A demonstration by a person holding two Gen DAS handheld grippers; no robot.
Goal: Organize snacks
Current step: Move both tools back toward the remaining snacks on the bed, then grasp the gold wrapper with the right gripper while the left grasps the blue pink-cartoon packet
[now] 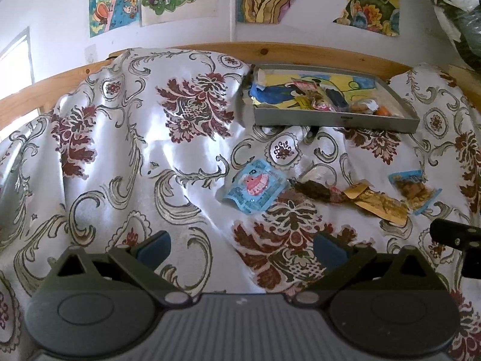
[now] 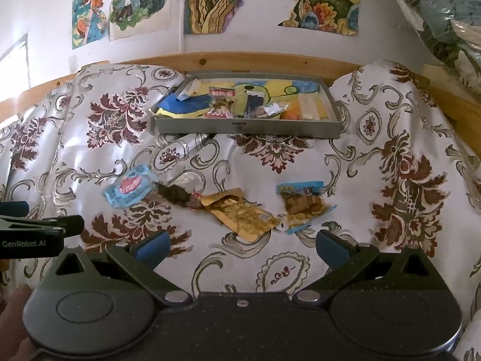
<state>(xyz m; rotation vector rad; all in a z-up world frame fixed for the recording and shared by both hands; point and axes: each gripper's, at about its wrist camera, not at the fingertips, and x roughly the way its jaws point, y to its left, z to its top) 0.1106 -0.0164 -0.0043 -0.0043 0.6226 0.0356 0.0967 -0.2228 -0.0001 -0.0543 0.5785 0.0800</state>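
Note:
A grey tray (image 1: 333,121) (image 2: 192,126) holding several snacks rests at the back of the patterned bedspread. In front of it lie loose packets: a light blue one (image 1: 255,188) (image 2: 127,191), a dark brown one (image 1: 312,191) (image 2: 176,194), a golden one (image 1: 380,203) (image 2: 243,213), and a blue-edged one with brown pieces (image 1: 413,189) (image 2: 303,204). My left gripper (image 1: 242,248) hovers open, short of the light blue packet, nothing between its fingers. My right gripper (image 2: 242,248) is open too, just short of the golden and blue-edged packets.
A wooden bed rail (image 1: 300,52) (image 2: 255,60) runs behind the tray, with drawings on the wall (image 2: 144,3) above. The bedspread (image 1: 135,150) is rumpled into folds on the left. A bagged bundle (image 2: 445,15) sits at the upper right.

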